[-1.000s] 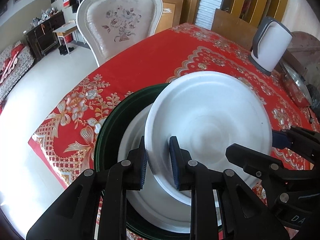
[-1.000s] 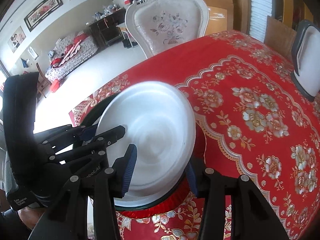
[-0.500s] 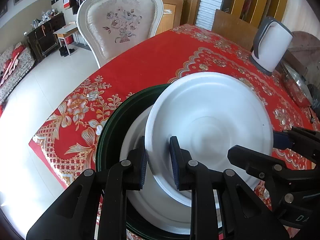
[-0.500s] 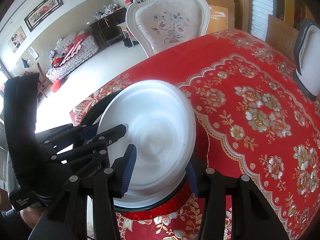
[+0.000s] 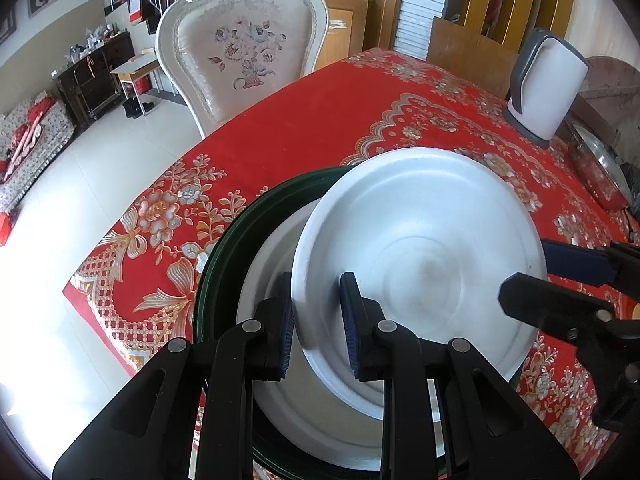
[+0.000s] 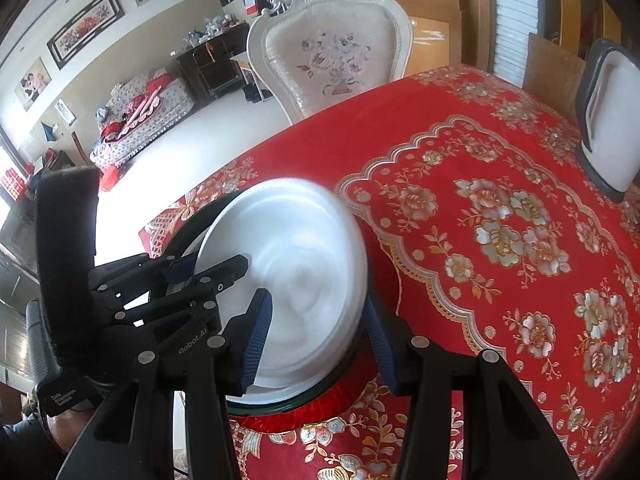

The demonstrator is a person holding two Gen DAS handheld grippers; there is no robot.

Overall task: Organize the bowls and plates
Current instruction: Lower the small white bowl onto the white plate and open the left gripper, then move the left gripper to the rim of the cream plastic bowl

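On the near left part of the red floral surface, a dark green plate holds a white plate, and a silvery white bowl sits tilted above them. Clamped on the bowl's near-left rim, the left gripper has one pad inside and one outside the wall. At the bowl's right edge, the right gripper straddles the rim with its jaws partly apart; whether its pads press the bowl I cannot tell. Far right on the surface stands a white kettle. Beyond the far edge is an ornate white chair.
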